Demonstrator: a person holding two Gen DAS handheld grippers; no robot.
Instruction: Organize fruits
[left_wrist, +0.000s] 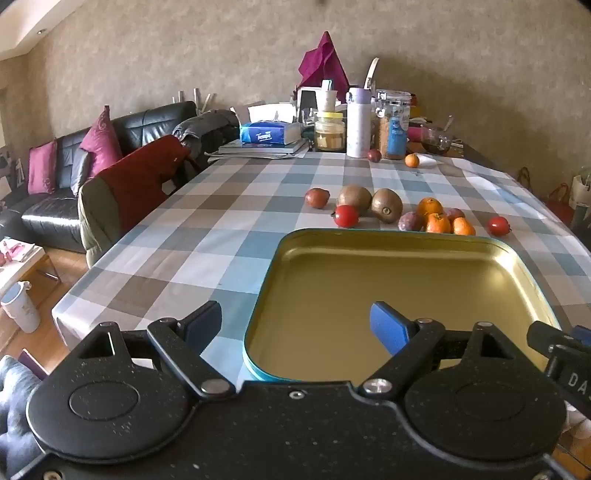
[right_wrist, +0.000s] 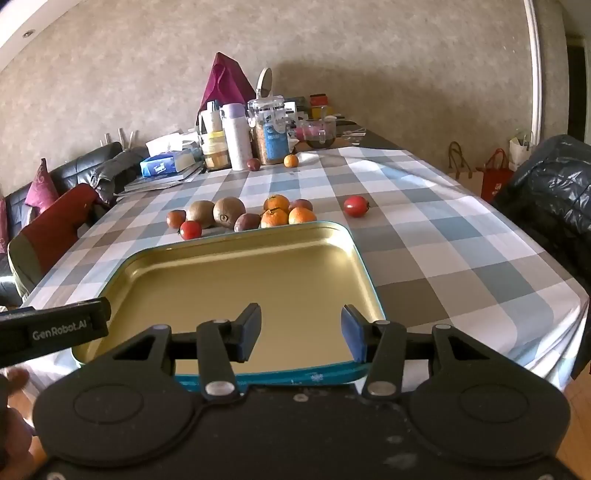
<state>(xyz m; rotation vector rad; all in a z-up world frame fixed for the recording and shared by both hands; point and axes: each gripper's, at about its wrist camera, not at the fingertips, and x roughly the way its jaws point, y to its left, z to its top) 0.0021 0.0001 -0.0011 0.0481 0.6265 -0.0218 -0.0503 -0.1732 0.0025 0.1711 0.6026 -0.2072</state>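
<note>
A gold tin tray with a teal rim (left_wrist: 517, 266) (right_wrist: 354, 251) lies empty on the checked tablecloth near the front edge. Behind it lie loose fruits: two brown kiwis (left_wrist: 386, 204) (right_wrist: 228, 209), several mandarins (left_wrist: 438, 223) (right_wrist: 274, 217), dark plums (left_wrist: 410, 221) (right_wrist: 247, 222) and red tomatoes (left_wrist: 346, 216) (right_wrist: 356, 205). A plum (left_wrist: 374, 155) and a mandarin (left_wrist: 412, 160) lie farther back. My left gripper (left_wrist: 295, 325) is open and empty over the tray's near left corner. My right gripper (right_wrist: 301, 332) is open and empty over the tray's near right part.
Jars, a white flask (left_wrist: 358, 122), a blue tissue box (left_wrist: 269, 133) and books crowd the table's far end. Chairs with clothes (left_wrist: 129, 192) stand at the left side, a sofa (left_wrist: 55, 177) beyond. A dark jacket (right_wrist: 554, 206) hangs at the right.
</note>
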